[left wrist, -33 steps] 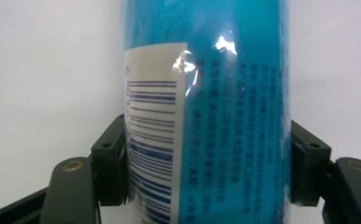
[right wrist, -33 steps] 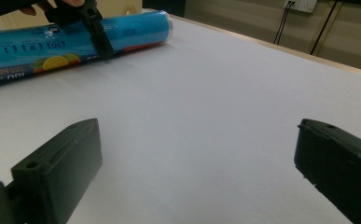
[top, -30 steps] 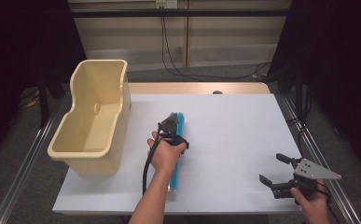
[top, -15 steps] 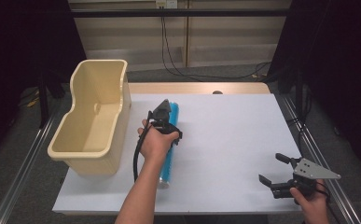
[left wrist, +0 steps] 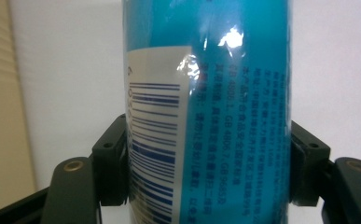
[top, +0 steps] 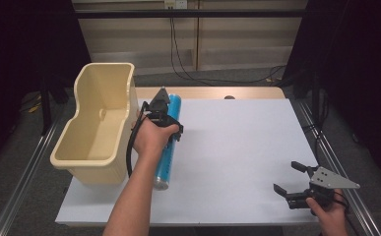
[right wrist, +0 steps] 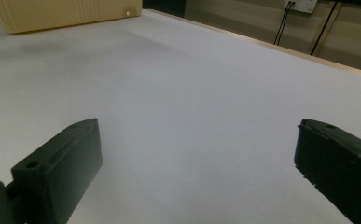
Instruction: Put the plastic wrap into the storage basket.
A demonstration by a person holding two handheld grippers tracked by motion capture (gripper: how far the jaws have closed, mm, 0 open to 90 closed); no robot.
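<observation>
In the high view, the left hand-held gripper [top: 164,114] is clamping one blue cylindrical can [top: 167,147] just beside the single cream plastic bin [top: 97,128] at the white worktop's [top: 237,147] left edge, leaving broad bare surface to the right. In the left gripper view, both jaws are pressing the can's [left wrist: 206,93] barcoded sides. In the right gripper view, the right hand-held gripper [right wrist: 197,168] is standing wide and holding nothing over bare worktop [right wrist: 192,93], the bin [right wrist: 61,14] far off.

My left gripper [top: 162,114] clamps the tube [top: 167,142], with the bin [top: 99,123] just left of it; my right gripper [top: 296,183] sits well apart, lower right on the table [top: 237,142].
</observation>
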